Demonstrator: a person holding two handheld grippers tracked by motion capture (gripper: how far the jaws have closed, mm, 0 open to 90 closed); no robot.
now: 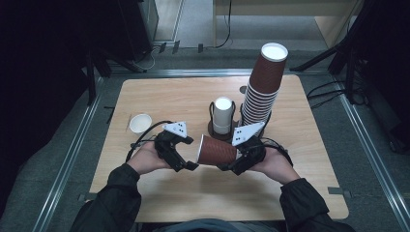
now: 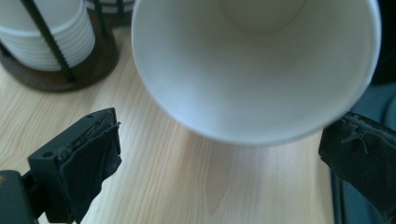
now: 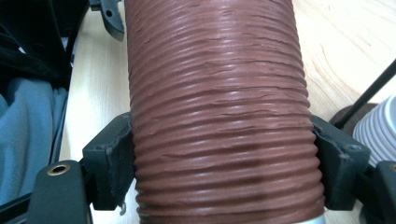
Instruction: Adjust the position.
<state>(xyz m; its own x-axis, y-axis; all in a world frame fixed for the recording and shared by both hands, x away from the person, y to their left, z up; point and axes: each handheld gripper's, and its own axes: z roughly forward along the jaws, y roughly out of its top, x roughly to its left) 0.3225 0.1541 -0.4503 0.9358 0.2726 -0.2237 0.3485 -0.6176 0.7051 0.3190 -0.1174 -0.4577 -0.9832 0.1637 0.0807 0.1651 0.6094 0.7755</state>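
Right fingers (image 3: 116, 158): closed on the sides of the brown ribbed paper cup (image 3: 219, 116), one black pad pressed against each flank, no gap showing
Right gripper (image 1: 232, 166): held low over the near middle of the light wooden tabletop (image 1: 159, 96), gripping the cup near its base end; grey three-cornered plate on top
Left fingers (image 2: 88, 158): spread wide, one pad at each lower corner of the left gripper view, holding nothing; the cup's white rim sits between and beyond them, and whether a pad touches it cannot be told
Left gripper (image 1: 189, 165): just beside the cup's open end, facing into its mouth
Cup: lying roughly on its side in the air above the tabletop, between the two grippers; white mouth turned to the left gripper, white inside (image 2: 257, 65) plain in the left gripper view
Dark round wire cup holder (image 1: 215, 131): just behind the grippers, mid-tabletop, with a stack of white paper cups (image 1: 223, 115) standing in it
Tall stack of brown ribbed paper cups (image 1: 261, 89): right beside the white stack, leaning to the right at its top, uppermost cup showing a white disc
Small white paper cup (image 1: 140, 123): upright on the left part of the tabletop, well apart from the holder
Hands: one behind each gripper, dark sleeves coming in from the near edge
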